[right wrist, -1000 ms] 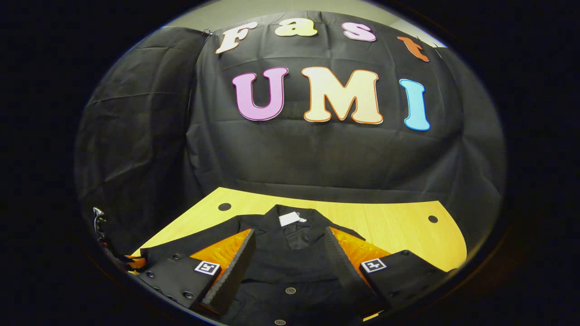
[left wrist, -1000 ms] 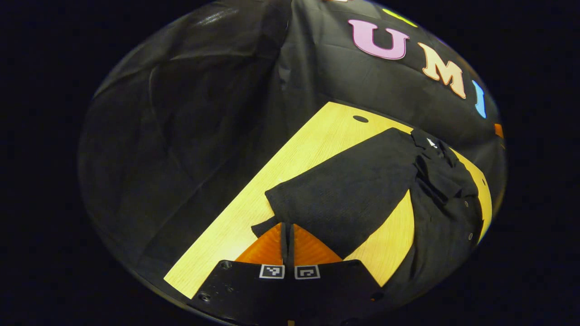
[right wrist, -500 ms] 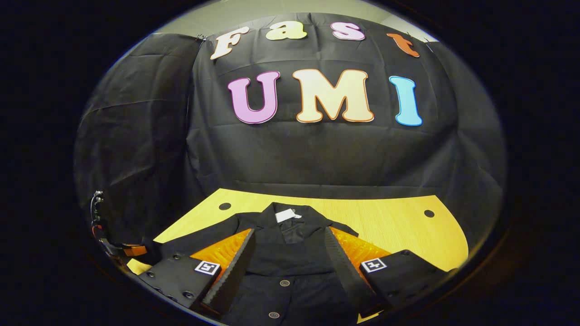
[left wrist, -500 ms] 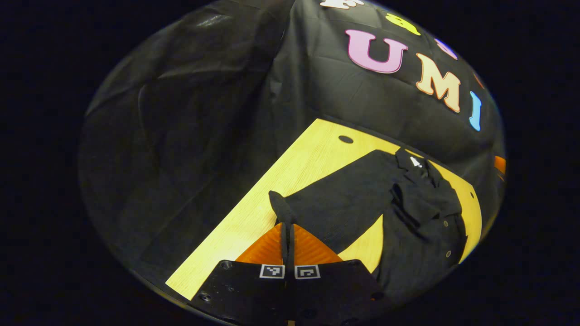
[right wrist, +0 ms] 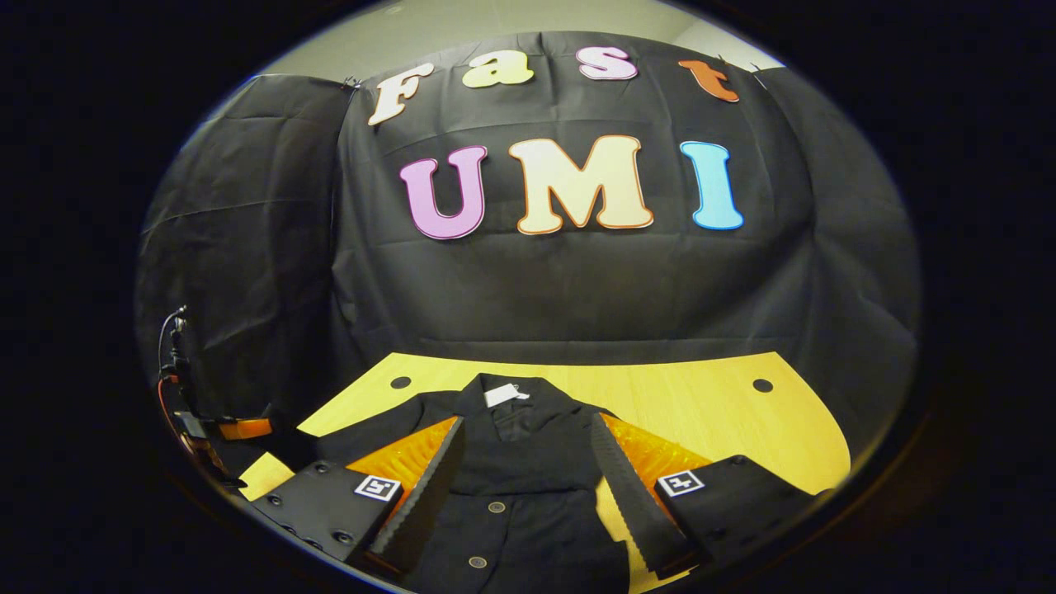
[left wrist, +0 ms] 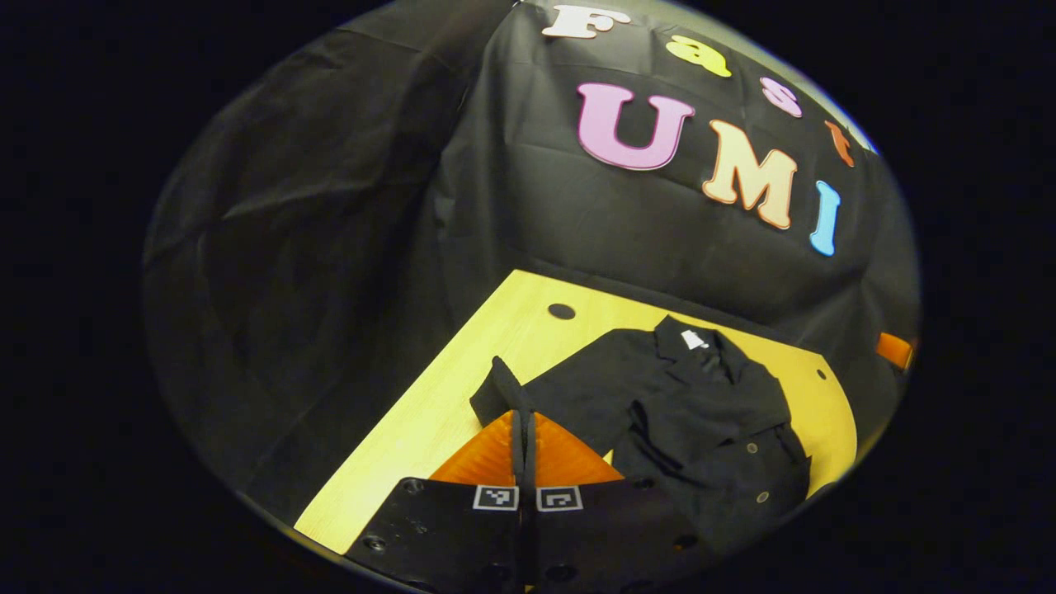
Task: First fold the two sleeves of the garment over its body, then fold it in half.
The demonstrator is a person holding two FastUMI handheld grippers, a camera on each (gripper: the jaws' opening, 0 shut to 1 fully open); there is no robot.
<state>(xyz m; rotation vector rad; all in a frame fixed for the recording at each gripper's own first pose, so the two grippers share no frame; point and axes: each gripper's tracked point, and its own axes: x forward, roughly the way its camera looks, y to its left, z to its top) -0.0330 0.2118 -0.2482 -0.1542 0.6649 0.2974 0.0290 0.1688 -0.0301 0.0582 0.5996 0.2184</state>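
A black button-front jacket point(left wrist: 701, 412) lies on the yellow wooden table point(left wrist: 462, 412), its collar and white label point(left wrist: 691, 338) toward the back wall. My left gripper point(left wrist: 522, 417) is shut on the cuff end of the left sleeve point(left wrist: 493, 388), holding it raised off the table by the jacket's left side. In the right gripper view this gripper point(right wrist: 239, 429) shows at the far left with the sleeve point(right wrist: 289, 441). My right gripper point(right wrist: 528, 483) hangs open over the jacket's buttoned front point(right wrist: 511, 503), with nothing between its fingers.
The table point(right wrist: 701, 404) has bare wood to the right of the jacket and two round holes point(right wrist: 401, 382) point(right wrist: 762, 385) near its back edge. Black cloth walls close in the back and left sides.
My left gripper has lifted the sleeve cuff and carried it in toward the jacket's body; the sleeve now bunches instead of lying spread out. The right gripper stayed open, drawing back a little.
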